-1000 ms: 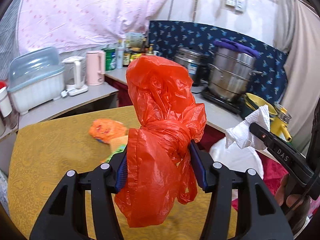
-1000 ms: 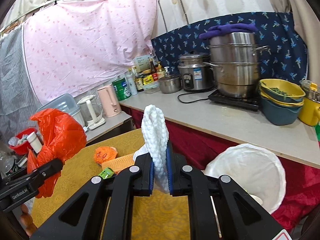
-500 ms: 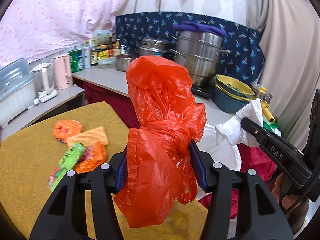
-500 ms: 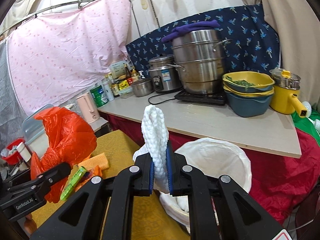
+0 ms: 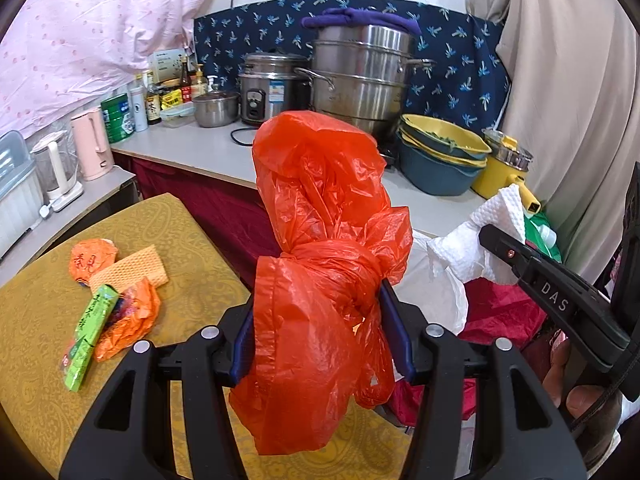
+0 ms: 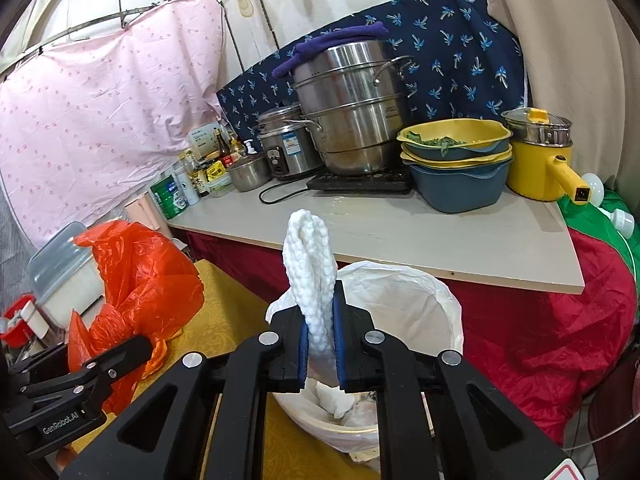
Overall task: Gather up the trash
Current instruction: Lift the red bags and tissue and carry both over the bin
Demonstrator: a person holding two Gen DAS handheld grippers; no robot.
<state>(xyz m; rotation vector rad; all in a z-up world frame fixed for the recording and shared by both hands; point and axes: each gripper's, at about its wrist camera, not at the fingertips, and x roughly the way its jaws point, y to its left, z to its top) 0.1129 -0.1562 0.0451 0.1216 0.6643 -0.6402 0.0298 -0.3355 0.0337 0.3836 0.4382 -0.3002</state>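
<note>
My left gripper [image 5: 320, 336] is shut on a crumpled orange plastic bag [image 5: 324, 240], which sticks up and hangs down between the blue pads. The same orange bag [image 6: 136, 280] shows at the left of the right wrist view. My right gripper [image 6: 320, 344] is shut on a folded white paper towel [image 6: 312, 268]; this towel [image 5: 492, 236] is also in the left wrist view at right. Just beyond the right gripper stands a bin lined with a white bag [image 6: 400, 300], some white waste inside. An orange wrapper [image 5: 92, 256], a wafer [image 5: 128, 270], a green packet [image 5: 90, 328] and an orange scrap [image 5: 128, 324] lie on the yellow table [image 5: 192, 248].
A grey counter [image 6: 420, 240] behind the bin carries a steel steamer [image 6: 352, 108], a rice cooker [image 6: 286, 144], stacked yellow and blue bowls [image 6: 456, 160], a yellow pot [image 6: 540, 160] and bottles. Red cloth [image 6: 560, 320] hangs below the counter. Kettles [image 5: 92, 148] stand on a side shelf.
Both grippers have swung to the right, away from the table and towards the bin, keeping their loads. The bin now sits closer and more centred in the right wrist view.
</note>
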